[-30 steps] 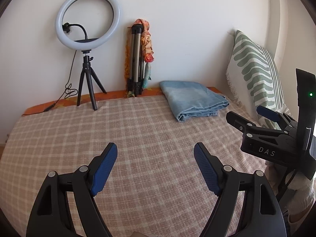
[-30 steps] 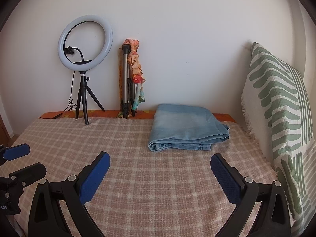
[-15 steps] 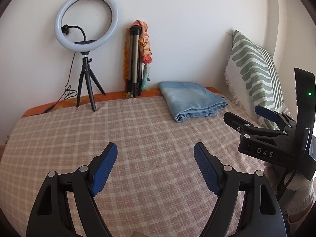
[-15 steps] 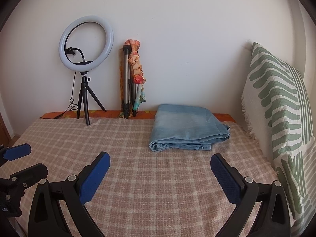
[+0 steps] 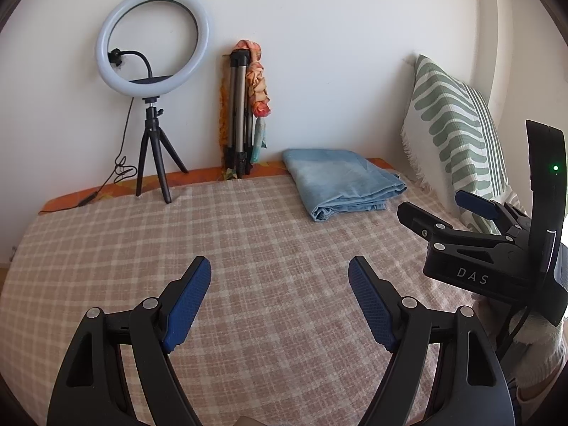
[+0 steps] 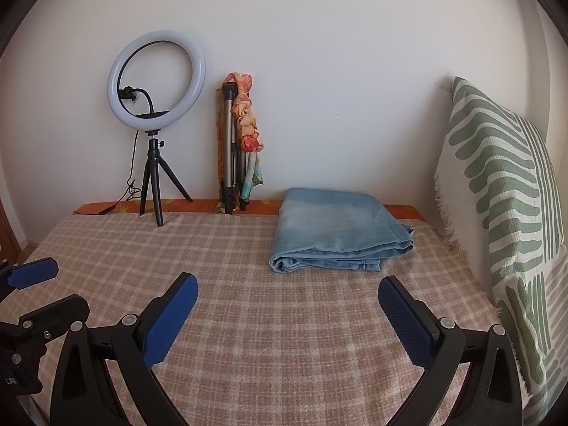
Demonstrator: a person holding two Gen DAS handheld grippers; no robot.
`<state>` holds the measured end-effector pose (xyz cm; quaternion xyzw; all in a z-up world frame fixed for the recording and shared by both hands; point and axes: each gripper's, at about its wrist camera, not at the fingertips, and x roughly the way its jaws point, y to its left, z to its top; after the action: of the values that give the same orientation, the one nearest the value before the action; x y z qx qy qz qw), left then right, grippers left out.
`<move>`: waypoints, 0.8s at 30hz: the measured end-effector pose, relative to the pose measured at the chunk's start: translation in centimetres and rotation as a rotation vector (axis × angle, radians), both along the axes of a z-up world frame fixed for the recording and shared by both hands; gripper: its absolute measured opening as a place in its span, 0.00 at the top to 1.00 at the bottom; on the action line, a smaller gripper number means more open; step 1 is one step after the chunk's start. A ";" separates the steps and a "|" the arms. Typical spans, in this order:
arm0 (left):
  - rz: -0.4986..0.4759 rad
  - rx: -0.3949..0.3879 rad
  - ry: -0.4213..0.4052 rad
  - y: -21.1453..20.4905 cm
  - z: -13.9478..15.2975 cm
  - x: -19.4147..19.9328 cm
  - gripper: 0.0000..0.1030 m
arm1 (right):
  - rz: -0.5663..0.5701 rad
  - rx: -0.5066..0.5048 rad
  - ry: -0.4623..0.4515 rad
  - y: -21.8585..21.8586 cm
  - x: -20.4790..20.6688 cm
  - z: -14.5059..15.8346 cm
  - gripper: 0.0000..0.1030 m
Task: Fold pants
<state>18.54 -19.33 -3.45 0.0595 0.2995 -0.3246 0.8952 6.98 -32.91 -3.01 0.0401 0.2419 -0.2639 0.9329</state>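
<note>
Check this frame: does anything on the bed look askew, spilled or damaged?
Nothing stands out. The blue pants lie folded near the wall on the checked blanket, edges fairly even. The ring light stands upright; the patterned pillow leans at the side. Left claw and right claw are open and hold nothing.
</note>
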 end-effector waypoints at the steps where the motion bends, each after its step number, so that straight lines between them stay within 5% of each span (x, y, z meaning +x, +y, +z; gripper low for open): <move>1: 0.001 -0.001 0.000 0.0 0.0 0.0 0.22 | 0.000 0.000 0.000 0.0 0.0 0.0 0.00; 24: 0.035 0.029 -0.020 -0.3 -0.1 -0.4 0.22 | 0.000 0.002 0.001 0.3 -0.3 0.0 0.00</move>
<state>18.16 -19.64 -3.53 0.0705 0.2964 -0.3040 0.9026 6.71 -32.61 -2.98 0.0410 0.2424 -0.2635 0.9328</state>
